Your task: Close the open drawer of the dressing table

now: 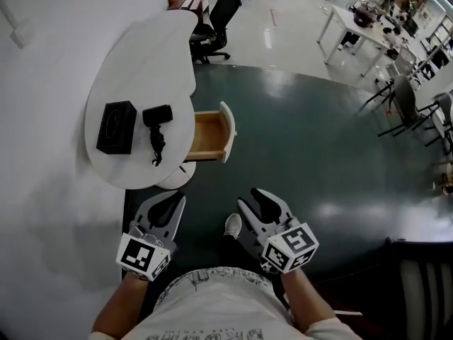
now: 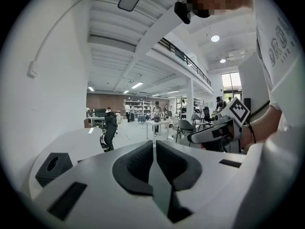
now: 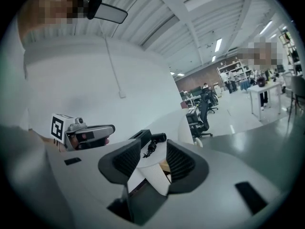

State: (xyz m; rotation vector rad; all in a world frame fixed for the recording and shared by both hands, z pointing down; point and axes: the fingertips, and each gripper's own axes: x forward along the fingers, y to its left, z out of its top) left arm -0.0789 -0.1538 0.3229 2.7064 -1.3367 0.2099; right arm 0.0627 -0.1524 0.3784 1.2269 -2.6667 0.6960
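The open drawer (image 1: 209, 134), pale wood inside with a white front panel, juts out of the white rounded dressing table over the dark green floor (image 1: 304, 140). On the tabletop (image 1: 141, 55) near it lie a black hair dryer (image 1: 157, 115) with its coiled cord and, just beside that, a black square box (image 1: 117, 127). Both grippers hover low by the person's body, well apart from the drawer. The left gripper (image 1: 168, 202) has its jaws pressed together on nothing. The right gripper (image 1: 255, 198) has its jaws spread, empty, with the drawer seen in the distance between them. A white shoe (image 1: 232, 224) shows between the two grippers.
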